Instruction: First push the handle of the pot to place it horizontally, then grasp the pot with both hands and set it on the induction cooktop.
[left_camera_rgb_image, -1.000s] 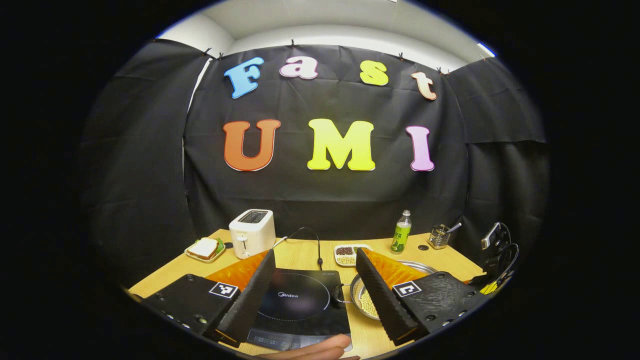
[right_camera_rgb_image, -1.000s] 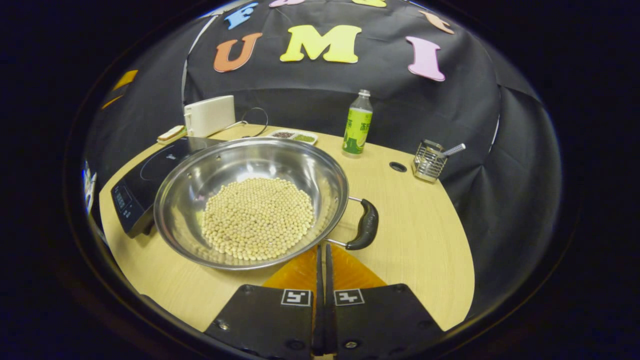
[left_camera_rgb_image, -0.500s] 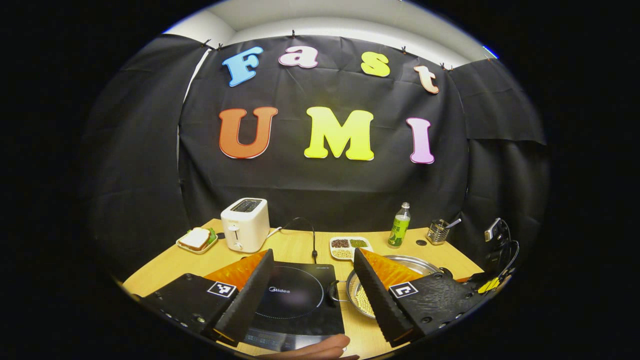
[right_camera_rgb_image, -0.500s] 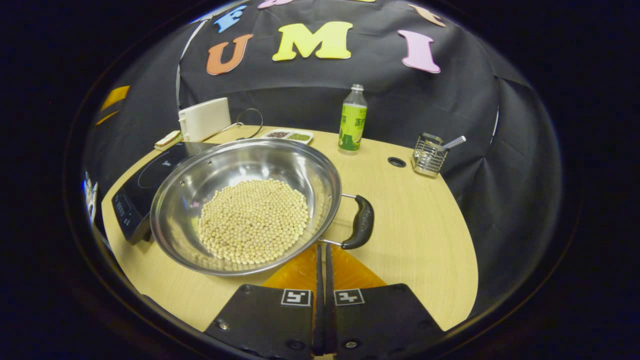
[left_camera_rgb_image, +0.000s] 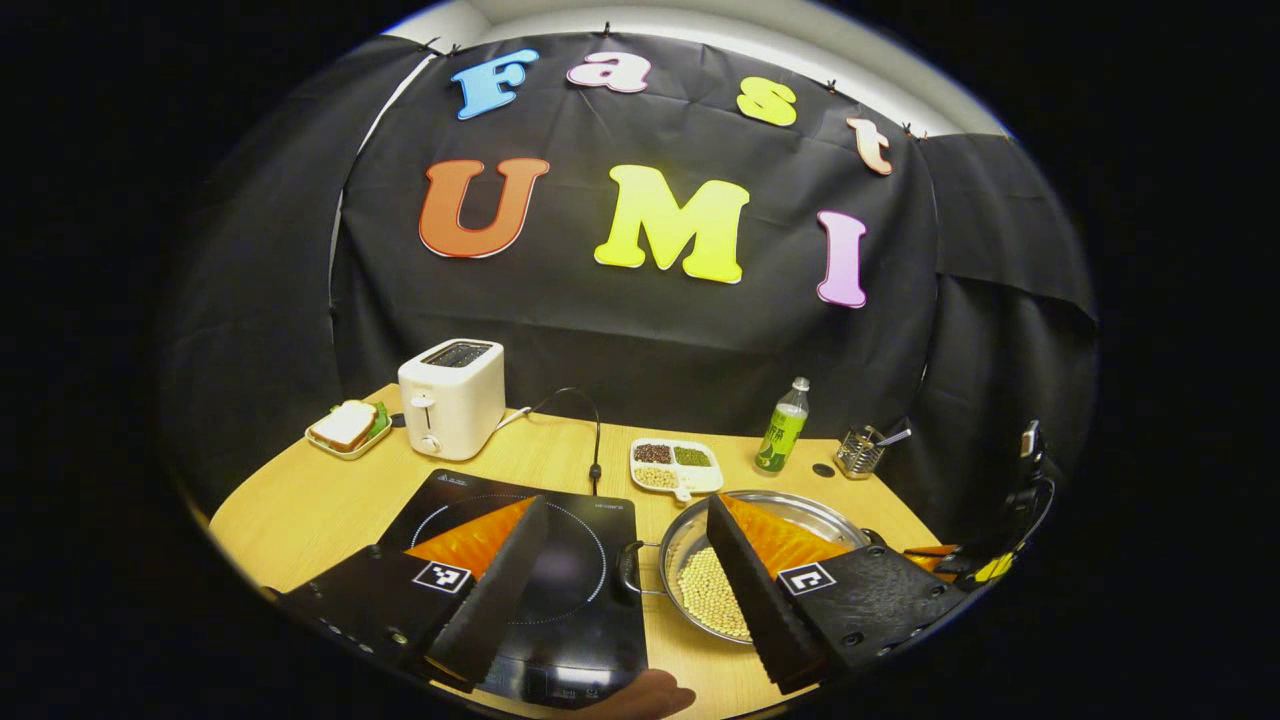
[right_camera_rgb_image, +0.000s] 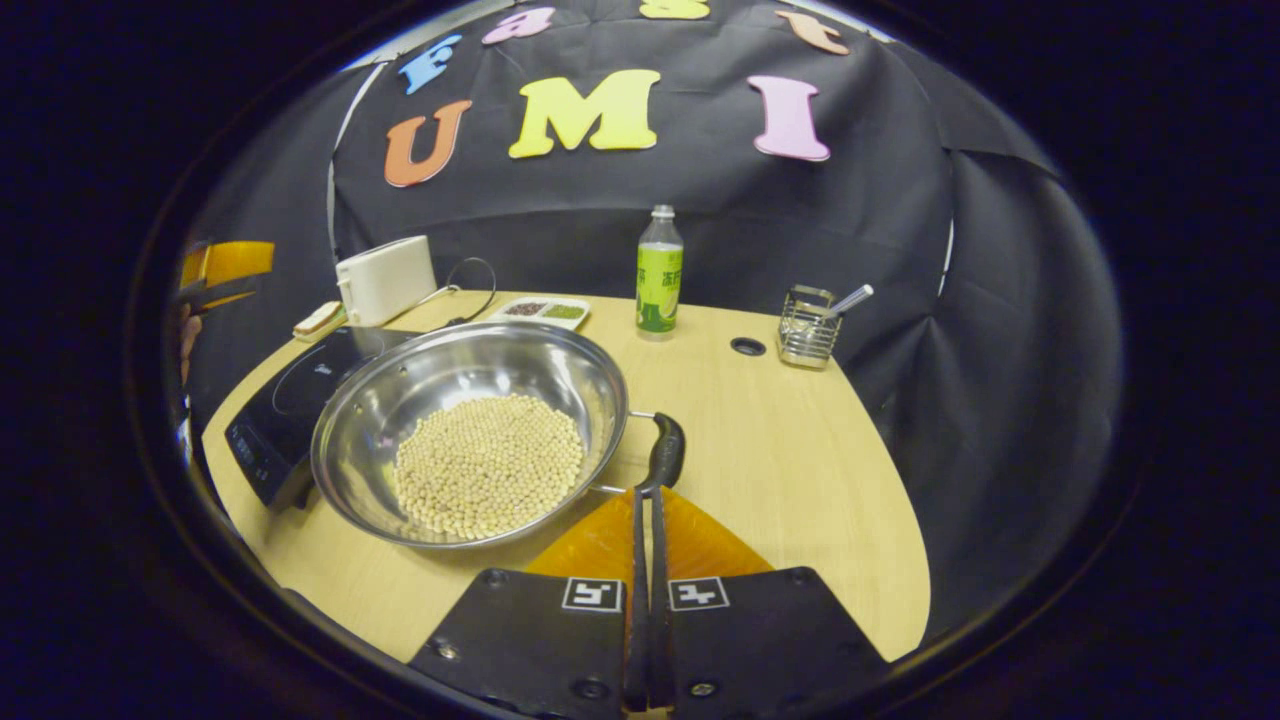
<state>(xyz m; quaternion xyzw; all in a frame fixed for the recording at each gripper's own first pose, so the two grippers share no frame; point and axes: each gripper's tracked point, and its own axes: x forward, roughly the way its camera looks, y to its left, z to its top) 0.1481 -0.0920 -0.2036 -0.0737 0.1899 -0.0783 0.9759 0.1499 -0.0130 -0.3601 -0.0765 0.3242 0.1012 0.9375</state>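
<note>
The right tongs (right_camera_rgb_image: 645, 495) are closed with nothing between the fingers, their tips at the black side handle (right_camera_rgb_image: 664, 452) of the steel pot (right_camera_rgb_image: 400, 400); whether they touch it I cannot tell. The pot, holding pale beans (right_camera_rgb_image: 488, 464), sits on the wooden bench (right_camera_rgb_image: 800, 470) just beside the black induction cooktop (right_camera_rgb_image: 290, 385), not on it. The left tongs (left_camera_rgb_image: 628, 520) are spread wide open, gripping nothing, held over the cooktop (left_camera_rgb_image: 570, 560) and the pot's near rim (left_camera_rgb_image: 672, 535). A fingertip (left_camera_rgb_image: 650, 692) shows at the bottom edge. Farther back stand a white toaster (left_camera_rgb_image: 450, 395), a sandwich plate (left_camera_rgb_image: 345, 428), a divided bean dish (left_camera_rgb_image: 672, 465), a green bottle (left_camera_rgb_image: 782, 430) and a wire utensil holder (left_camera_rgb_image: 860, 452).
</note>
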